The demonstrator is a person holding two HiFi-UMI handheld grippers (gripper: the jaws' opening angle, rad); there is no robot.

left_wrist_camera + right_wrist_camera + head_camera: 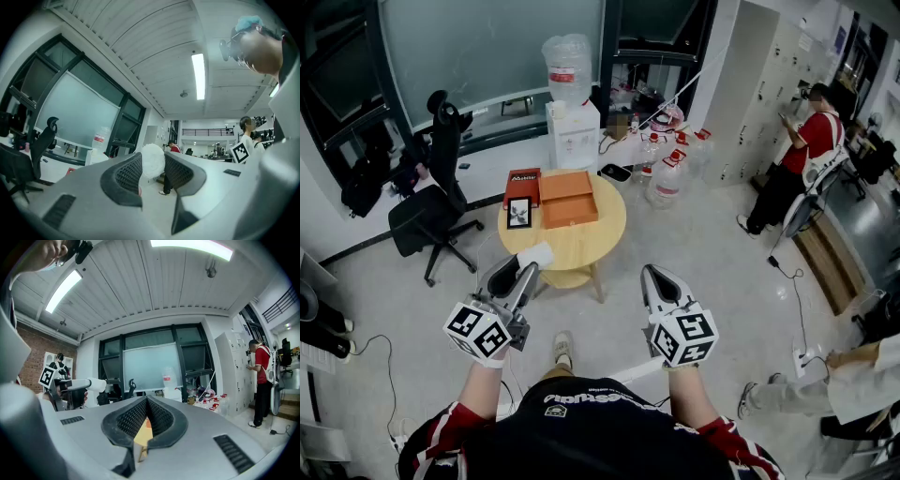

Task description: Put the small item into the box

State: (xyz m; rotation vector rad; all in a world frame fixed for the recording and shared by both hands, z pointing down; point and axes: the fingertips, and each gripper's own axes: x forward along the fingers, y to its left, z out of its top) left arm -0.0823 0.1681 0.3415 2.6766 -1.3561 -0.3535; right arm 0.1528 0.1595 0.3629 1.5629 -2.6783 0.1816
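- Pinching a small white item point(152, 160) between its two pads, the left hand-held gripper point(526, 268) is held in the air. Its jaws stand rather wide because the item fills the gap between them.
- In the head view this item shows at the tip of the left hand-held gripper, over the near left edge of the round wooden worktop point(584, 249). It is not touching the worktop and is well apart from the box.
- The right hand-held gripper point(147, 400) has its jaws pressed together at the tips, with nothing between them. It hangs near the front of the worktop, to the right of the left one.
- The orange box point(569, 210) lies open on the far half of the worktop.
- Just beside the box on its left are a red flat pack point(523, 185) and a small framed picture point(518, 213).
- A black office chair point(429, 208) stands on the floor left of the worktop.
- Behind the worktop is a white water dispenser point(572, 131), and some large water bottles point(667, 179) stand on the floor near it.
- A person in a red shirt point(801, 159) stands far at the right, by the lockers.
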